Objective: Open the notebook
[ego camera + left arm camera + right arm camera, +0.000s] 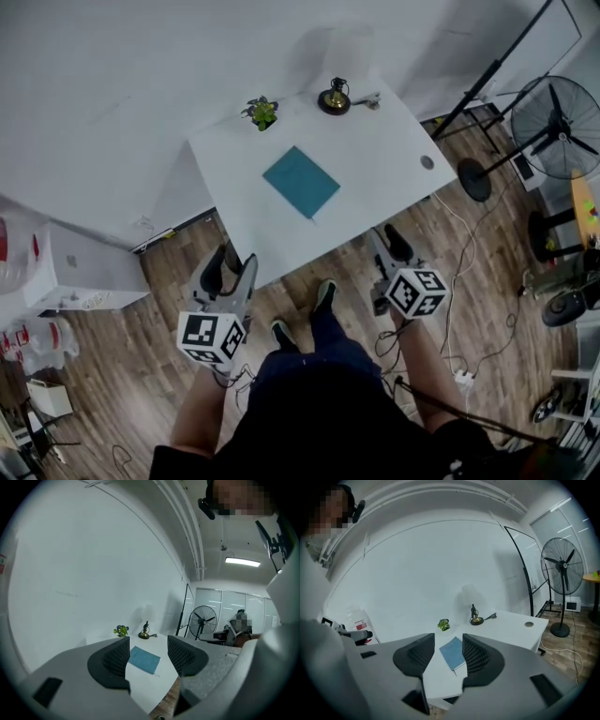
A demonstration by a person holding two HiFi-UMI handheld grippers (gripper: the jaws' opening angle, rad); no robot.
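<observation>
A closed teal notebook (301, 181) lies flat near the middle of the white table (375, 187). My left gripper (230, 265) hangs in front of the table's near left edge, short of the top. Its jaws stand open with nothing between them. My right gripper (389, 246) is at the near right edge, also open and empty. In the left gripper view the notebook (144, 659) shows far off through the gap of the left gripper (147, 654). In the right gripper view the notebook (453, 652) lies beyond the right gripper (443, 653).
A small green plant (262, 112) and a brass desk ornament (334, 97) stand at the table's far edge. A standing fan (560, 122) and a black stand are at the right. A white cabinet (84, 272) is at the left. Cables lie on the wooden floor.
</observation>
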